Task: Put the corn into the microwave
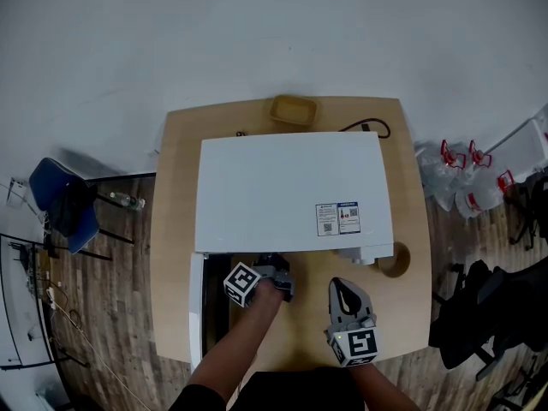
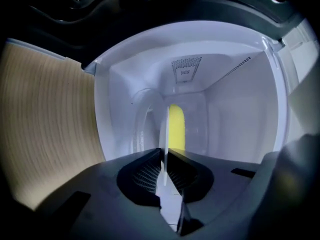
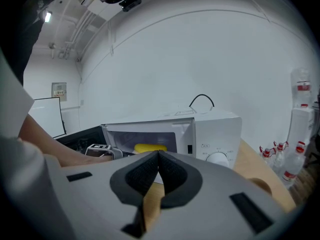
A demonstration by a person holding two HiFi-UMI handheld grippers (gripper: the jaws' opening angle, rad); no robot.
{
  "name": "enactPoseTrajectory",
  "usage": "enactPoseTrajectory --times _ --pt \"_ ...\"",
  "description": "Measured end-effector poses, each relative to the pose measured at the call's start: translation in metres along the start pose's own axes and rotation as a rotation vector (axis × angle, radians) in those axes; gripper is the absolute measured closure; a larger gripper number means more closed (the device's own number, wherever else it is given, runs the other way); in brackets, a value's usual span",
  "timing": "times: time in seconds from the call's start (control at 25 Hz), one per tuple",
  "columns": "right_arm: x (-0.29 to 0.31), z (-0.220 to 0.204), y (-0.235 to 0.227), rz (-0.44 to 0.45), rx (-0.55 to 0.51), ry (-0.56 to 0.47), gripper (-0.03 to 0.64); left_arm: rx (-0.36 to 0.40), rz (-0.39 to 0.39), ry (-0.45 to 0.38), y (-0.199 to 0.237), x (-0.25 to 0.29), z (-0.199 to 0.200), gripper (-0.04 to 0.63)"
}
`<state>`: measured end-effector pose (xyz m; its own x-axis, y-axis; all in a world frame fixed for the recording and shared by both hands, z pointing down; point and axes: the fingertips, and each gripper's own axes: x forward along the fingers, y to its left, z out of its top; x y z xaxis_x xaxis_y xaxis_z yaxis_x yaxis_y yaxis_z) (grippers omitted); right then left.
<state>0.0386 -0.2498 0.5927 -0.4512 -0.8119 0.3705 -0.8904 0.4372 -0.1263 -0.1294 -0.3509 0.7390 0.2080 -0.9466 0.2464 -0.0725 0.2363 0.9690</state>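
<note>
The white microwave (image 1: 291,187) stands on the round-cornered wooden table (image 1: 175,212) with its door (image 1: 197,311) swung open to the left. The yellow corn (image 2: 176,129) lies inside the cavity and also shows through the opening in the right gripper view (image 3: 150,148). My left gripper (image 1: 276,274) reaches into the opening, turned on its side. It (image 2: 164,154) is shut on a thin white plate edge (image 2: 164,126), and the corn lies against the plate's far part. My right gripper (image 1: 347,291) hangs in front of the microwave, off to the right, shut with nothing in it (image 3: 159,156).
A tan bowl (image 1: 294,110) and a black cable (image 1: 368,128) lie behind the microwave. A round brown object (image 1: 396,259) sits by its front right corner. A blue chair (image 1: 64,204) stands left of the table, with red-capped bottles (image 1: 462,174) on the floor at the right.
</note>
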Motion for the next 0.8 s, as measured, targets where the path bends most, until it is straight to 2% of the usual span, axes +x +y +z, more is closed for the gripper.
enactPoseTrajectory --times 0.36,0.64,0.8 --pt "-0.005 0.001 -0.004 -0.001 0.008 -0.003 0.560 0.004 0.035 -0.015 0.004 0.006 0.004 0.574" --pt "-0.005 0.004 -0.006 0.002 0.010 -0.014 0.560 -0.023 0.150 -0.034 0.012 0.001 0.003 0.574" --pt "-0.009 0.006 -0.005 0.001 0.016 -0.023 0.560 -0.015 0.189 -0.046 0.015 -0.003 0.002 0.574"
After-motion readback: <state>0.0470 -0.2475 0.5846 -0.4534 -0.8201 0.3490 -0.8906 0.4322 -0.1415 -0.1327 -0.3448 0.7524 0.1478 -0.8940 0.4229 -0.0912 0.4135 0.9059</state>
